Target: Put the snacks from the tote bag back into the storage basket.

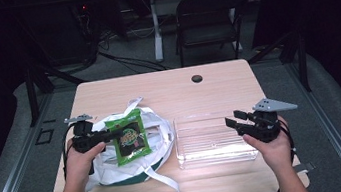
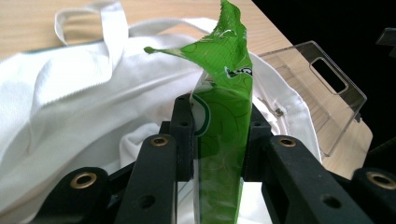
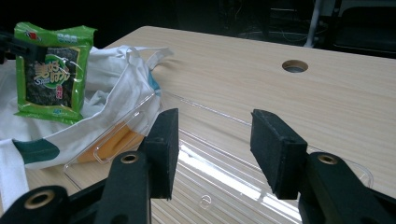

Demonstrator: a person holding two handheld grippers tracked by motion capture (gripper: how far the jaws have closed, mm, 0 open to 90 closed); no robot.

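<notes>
We are holding a green snack packet (image 1: 129, 141) by its edge in the left gripper (image 1: 105, 135), jaws clamped on it, above the white cloth bag (image 1: 155, 128) on the table (image 1: 208, 90). Its dark front panel is carrying yellow lettering too blurred to read. Our right gripper (image 1: 236, 119) is hovering over the clear plastic tray (image 1: 211, 146), jaws apart, gripping nothing.

My left gripper (image 1: 94, 137), at lower left of the high view, is black with a small grey plate on top. My right gripper (image 1: 237, 119), lower right, carries a larger grey three-cornered plate. Both have matte black jaws with brass-ringed pivot holes. A black cable trails below my right hand (image 1: 272, 146). My forearms are bare, no sleeves.
</notes>
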